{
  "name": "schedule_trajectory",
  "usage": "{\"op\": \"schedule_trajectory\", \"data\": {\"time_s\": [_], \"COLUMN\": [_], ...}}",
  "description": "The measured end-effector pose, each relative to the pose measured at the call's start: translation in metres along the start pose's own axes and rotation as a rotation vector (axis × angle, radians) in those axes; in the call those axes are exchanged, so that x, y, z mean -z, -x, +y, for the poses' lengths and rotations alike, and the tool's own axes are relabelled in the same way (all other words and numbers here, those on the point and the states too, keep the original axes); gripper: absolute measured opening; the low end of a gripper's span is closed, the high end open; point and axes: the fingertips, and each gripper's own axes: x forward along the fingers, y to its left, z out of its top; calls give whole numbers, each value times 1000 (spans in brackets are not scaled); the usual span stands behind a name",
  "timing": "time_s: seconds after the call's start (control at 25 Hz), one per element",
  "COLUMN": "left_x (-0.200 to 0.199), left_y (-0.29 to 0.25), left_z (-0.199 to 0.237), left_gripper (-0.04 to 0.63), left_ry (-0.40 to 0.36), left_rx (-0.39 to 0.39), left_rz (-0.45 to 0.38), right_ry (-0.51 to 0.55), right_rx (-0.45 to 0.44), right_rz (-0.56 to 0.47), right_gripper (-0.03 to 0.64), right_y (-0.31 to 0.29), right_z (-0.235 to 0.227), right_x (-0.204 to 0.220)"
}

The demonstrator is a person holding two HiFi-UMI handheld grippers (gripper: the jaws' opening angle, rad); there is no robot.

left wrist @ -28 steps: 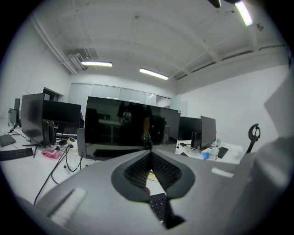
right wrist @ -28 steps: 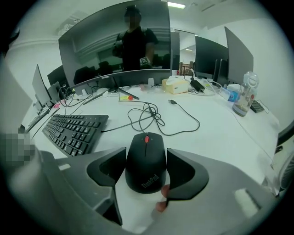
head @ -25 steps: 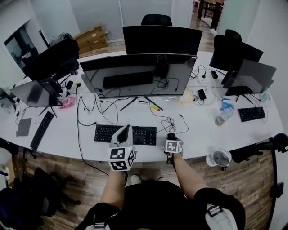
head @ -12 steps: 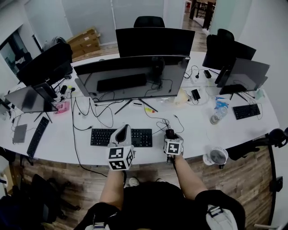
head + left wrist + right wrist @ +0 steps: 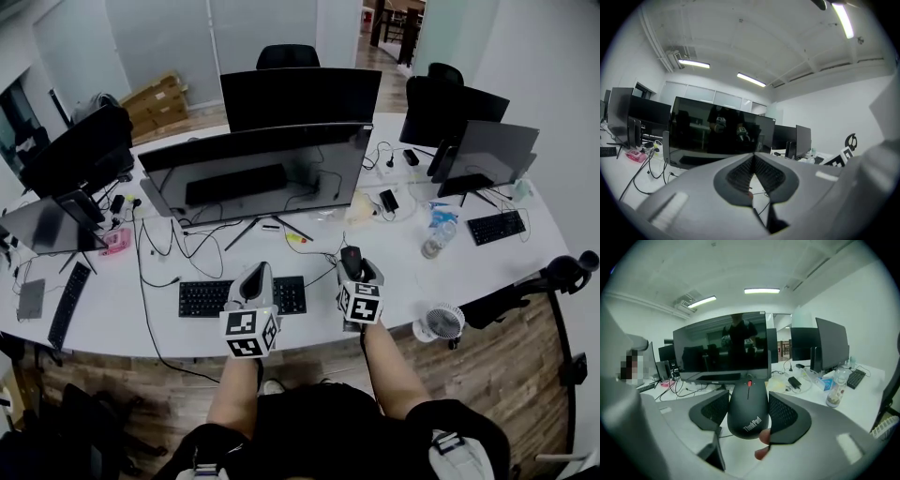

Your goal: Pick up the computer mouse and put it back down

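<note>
A black computer mouse [image 5: 748,412] with a red scroll wheel is held between the pads of my right gripper [image 5: 748,414], lifted above the white desk [image 5: 862,394]. In the head view the mouse [image 5: 351,259] pokes out ahead of the right gripper [image 5: 357,270], right of the black keyboard [image 5: 208,297]. My left gripper [image 5: 255,278] hovers over the keyboard's right end with its jaws closed together and nothing between them. In the left gripper view the left gripper [image 5: 753,161] points at the big dark monitor [image 5: 717,133].
A wide monitor [image 5: 251,171] stands behind the keyboard, with loose cables [image 5: 187,246] under it. A plastic bottle [image 5: 432,240] and a second small keyboard [image 5: 497,226] lie to the right. A small white fan [image 5: 438,323] sits at the desk's front edge.
The right gripper has risen from the desk's front edge and moved forward with the mouse in it. The head view has shifted a little; the left gripper stays in place.
</note>
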Motion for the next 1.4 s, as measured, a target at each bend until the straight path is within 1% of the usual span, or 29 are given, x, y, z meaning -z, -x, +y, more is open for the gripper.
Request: {"op": "schedule_trajectory", "data": {"time_s": [0.28,0.4,0.56,0.76,0.88,1.04,1.2,1.4], "left_x": [-13,-20,-23,-27,-27,-24,-23,-21], "left_y": [-1,0,1,4,4,4,8,13], "left_z": [-9,-11,-13,-16,-15,-15,-14,-8], "left_gripper": [52,52,52,52,52,52,52,52], "left_ry": [2,6,3,1,1,-4,2,6], "left_rx": [19,19,29,38,35,35,27,3], "left_rz": [-54,-78,-87,-91,-93,-87,-84,-82], "right_ry": [-1,8,17,33,26,20,34,45], "right_rx": [-19,-26,-32,-40,-40,-30,-7,22], "right_rz": [-225,-303,-364,-396,-393,-348,-263,-123], "right_gripper": [264,264,264,264,264,264,264,264], "right_y": [44,64,82,96,95,81,56,25], "right_z": [8,14,19,25,25,20,14,4], "right_x": [-84,-114,-135,-144,-142,-125,-94,-41]}}
